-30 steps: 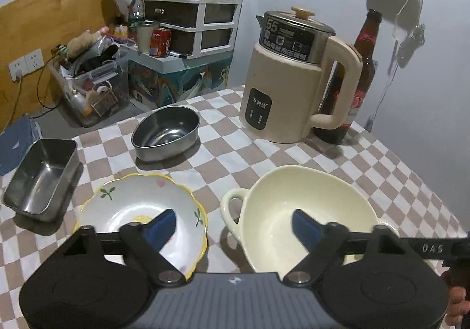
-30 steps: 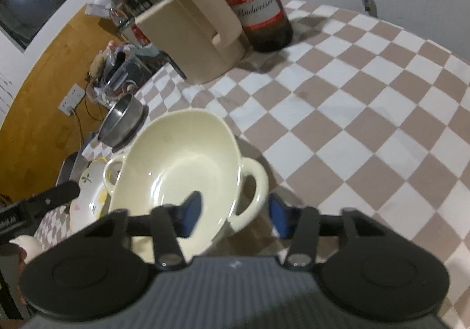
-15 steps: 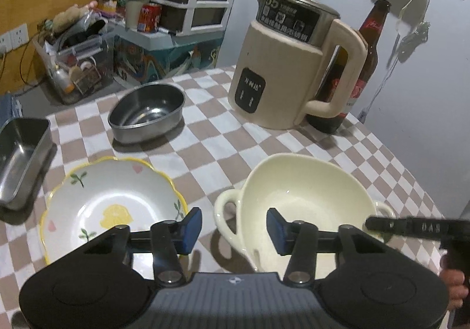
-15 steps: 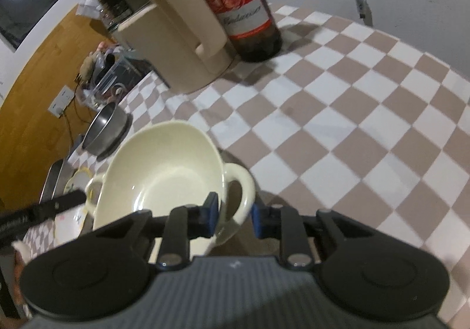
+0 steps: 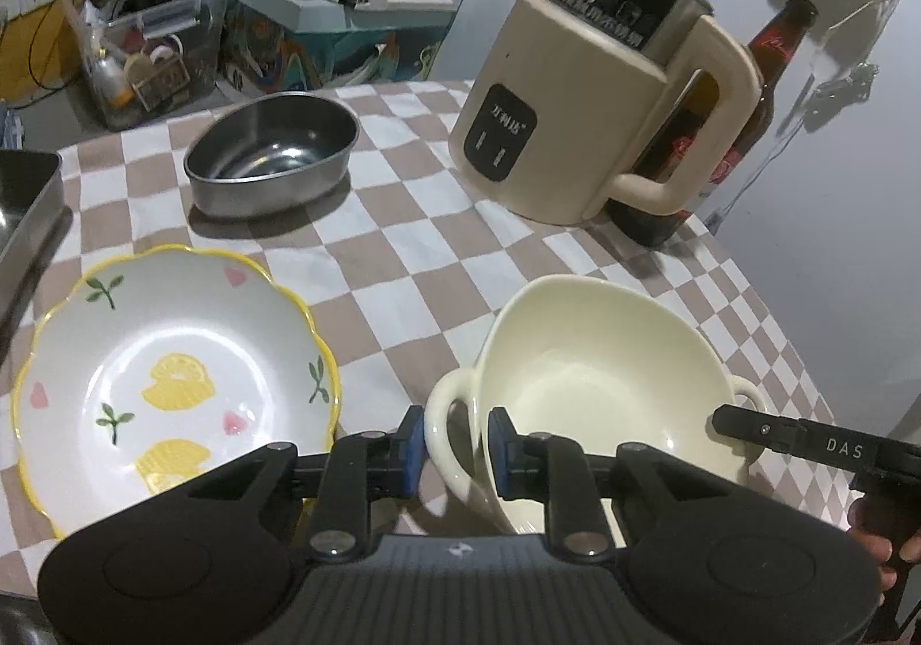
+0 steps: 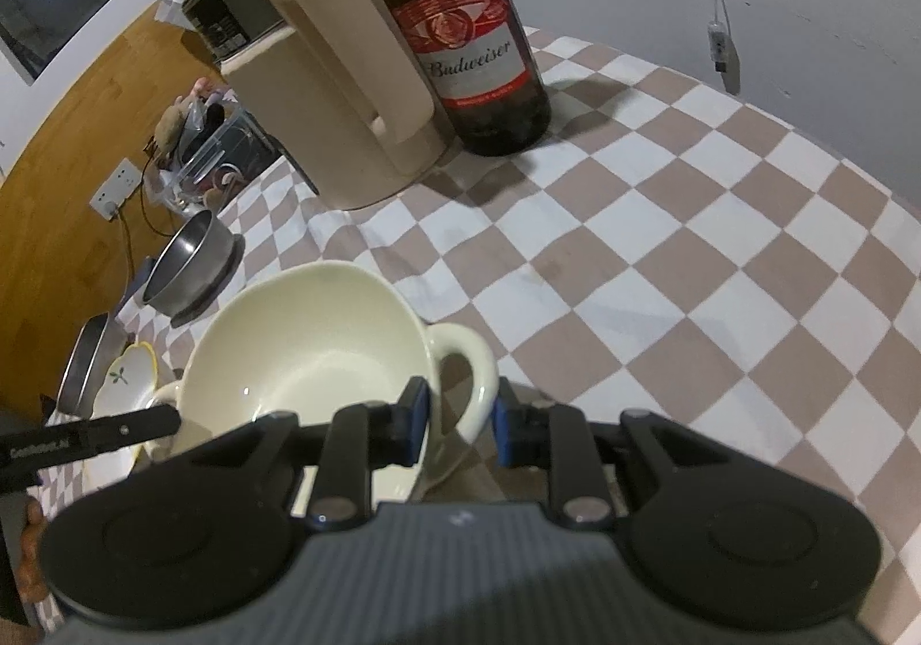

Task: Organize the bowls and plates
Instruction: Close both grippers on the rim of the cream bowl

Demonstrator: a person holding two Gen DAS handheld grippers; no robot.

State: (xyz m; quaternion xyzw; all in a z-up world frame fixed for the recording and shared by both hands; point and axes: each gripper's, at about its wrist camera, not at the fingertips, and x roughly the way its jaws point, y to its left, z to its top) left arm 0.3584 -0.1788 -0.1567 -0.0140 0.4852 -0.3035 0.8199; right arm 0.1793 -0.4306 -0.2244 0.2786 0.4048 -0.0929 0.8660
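A cream two-handled bowl (image 5: 598, 374) sits on the checkered table; it also shows in the right wrist view (image 6: 311, 351). My left gripper (image 5: 457, 443) is shut on the bowl's left handle (image 5: 446, 403). My right gripper (image 6: 457, 418) is shut on the bowl's right handle (image 6: 469, 363). A scalloped yellow-rimmed plate with lemon prints (image 5: 167, 386) lies left of the bowl. A steel oval bowl (image 5: 270, 150) stands farther back. A steel rectangular tray (image 5: 26, 207) is at the left edge.
A beige electric kettle (image 5: 598, 87) and a brown beer bottle (image 6: 460, 23) stand behind the bowl. A clear bin of clutter (image 5: 144, 52) and white drawers sit beyond the table's far edge. Bare checkered cloth (image 6: 719, 271) spreads to the right.
Both grippers have closed from wide open onto the cream bowl's two handles. The left gripper has shifted right toward the bowl, and the right has moved in closer.
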